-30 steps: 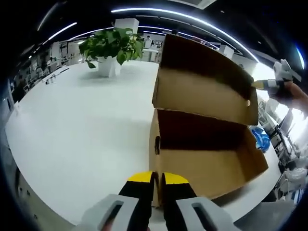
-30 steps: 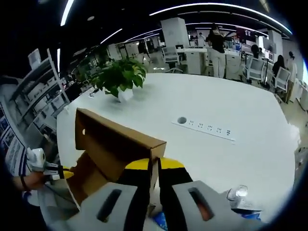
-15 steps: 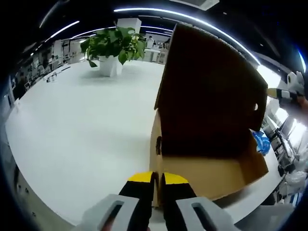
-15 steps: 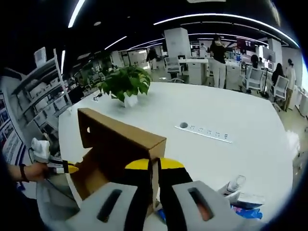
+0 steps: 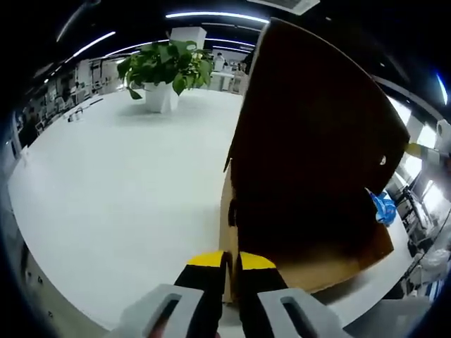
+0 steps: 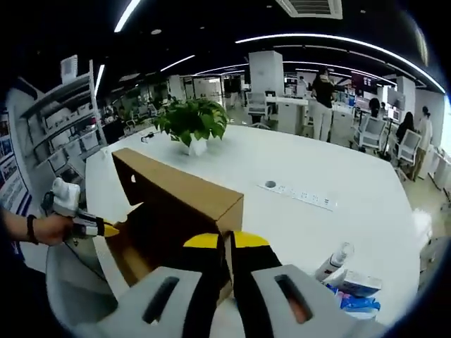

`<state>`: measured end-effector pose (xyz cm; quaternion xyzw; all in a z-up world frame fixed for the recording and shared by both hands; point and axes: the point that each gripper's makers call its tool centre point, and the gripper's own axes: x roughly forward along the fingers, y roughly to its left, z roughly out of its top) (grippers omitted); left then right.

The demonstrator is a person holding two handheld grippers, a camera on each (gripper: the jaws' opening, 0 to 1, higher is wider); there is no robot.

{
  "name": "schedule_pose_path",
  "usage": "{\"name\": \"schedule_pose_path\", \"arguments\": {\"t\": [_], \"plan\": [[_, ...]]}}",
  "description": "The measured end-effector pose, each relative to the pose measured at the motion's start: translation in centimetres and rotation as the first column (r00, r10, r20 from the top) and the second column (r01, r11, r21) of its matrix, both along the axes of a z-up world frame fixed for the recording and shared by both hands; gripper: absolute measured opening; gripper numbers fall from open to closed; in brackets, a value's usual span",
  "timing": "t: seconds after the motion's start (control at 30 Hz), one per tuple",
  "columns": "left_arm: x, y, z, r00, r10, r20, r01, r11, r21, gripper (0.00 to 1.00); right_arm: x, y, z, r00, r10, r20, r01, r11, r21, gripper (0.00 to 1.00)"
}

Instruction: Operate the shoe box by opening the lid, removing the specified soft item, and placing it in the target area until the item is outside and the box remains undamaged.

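A brown cardboard shoe box stands on the white table. Its lid is swung up steeply, and the dark underside faces me. My left gripper is shut on the near corner edge of the box wall. My right gripper is shut on the free edge of the lid, and its yellow tip shows at the lid's far right. The left gripper, held by a hand, shows at the box's left end. The inside of the box is in shadow, and I cannot make out any soft item.
A potted plant stands at the far side of the table. A power strip is set into the tabletop. A small bottle and blue packets lie beside the box. People and chairs are beyond.
The lid has swung from half open to steeply raised, carried up by my right gripper. The left gripper keeps its hold on the box corner.
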<state>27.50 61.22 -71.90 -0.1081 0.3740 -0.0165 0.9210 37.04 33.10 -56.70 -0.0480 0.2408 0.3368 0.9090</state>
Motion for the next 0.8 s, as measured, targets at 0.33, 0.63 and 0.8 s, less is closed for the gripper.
{"name": "schedule_pose_path", "arguments": {"t": [0.33, 0.63, 0.8], "plan": [[-0.1, -0.2, 0.0, 1.000, -0.004, 0.005, 0.004, 1.000, -0.004, 0.05, -2.0, -0.4, -0.7, 0.996, -0.023, 0.081, 0.025, 1.000, -0.017, 0.02], [-0.1, -0.1, 0.1, 1.000, -0.003, 0.009, 0.003, 1.000, -0.008, 0.05, -3.7, -0.7, -2.2, 0.991, -0.032, 0.133, 0.039, 0.998, -0.051, 0.02], [-0.1, -0.1, 0.1, 1.000, -0.006, 0.011, 0.006, 1.000, -0.012, 0.06, -5.0, -0.8, -3.2, 0.989, -0.033, 0.142, 0.044, 0.996, -0.076, 0.01]]}}
